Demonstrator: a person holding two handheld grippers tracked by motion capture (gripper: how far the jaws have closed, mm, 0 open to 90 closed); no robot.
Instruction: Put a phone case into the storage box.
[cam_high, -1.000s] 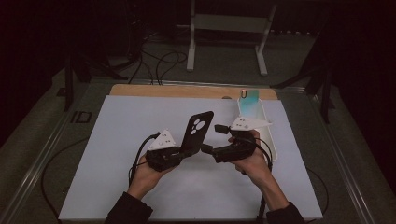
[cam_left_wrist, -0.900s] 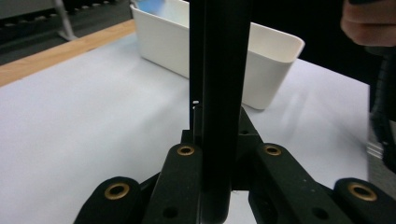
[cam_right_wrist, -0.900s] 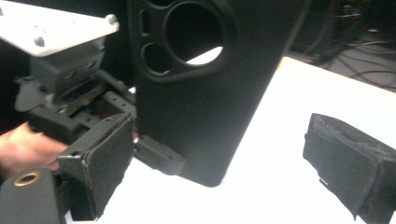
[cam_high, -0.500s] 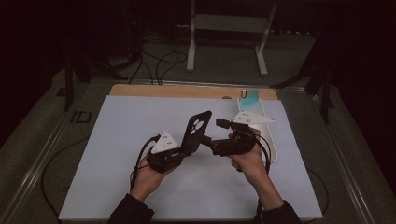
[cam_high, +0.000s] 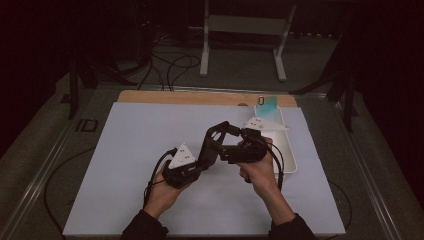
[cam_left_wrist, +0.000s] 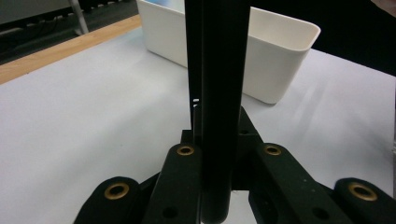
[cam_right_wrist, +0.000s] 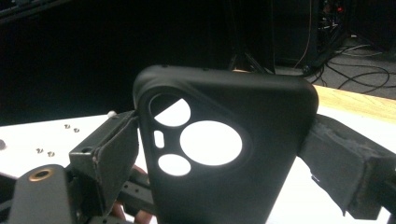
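My left hand-held gripper: clamped on the black phone case, held upright.
My right hand-held gripper: jaws straddling the case; contact unclear.
White bin: on the bench, beside.

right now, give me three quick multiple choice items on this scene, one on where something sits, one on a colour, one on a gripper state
1. Where is the white bin?
A. right side of the mat
B. left edge
C. on the floor

2. What colour is the phone case?
A. white
B. black
C. teal

3. How is the left gripper?
A. open, empty
B. lying on the mat
C. shut on the phone case

Answers: 1 A, the high view shows it right of the hands. 2 B, black in the right gripper view. 3 C, the left gripper view shows its jaws clamping the case's edge.
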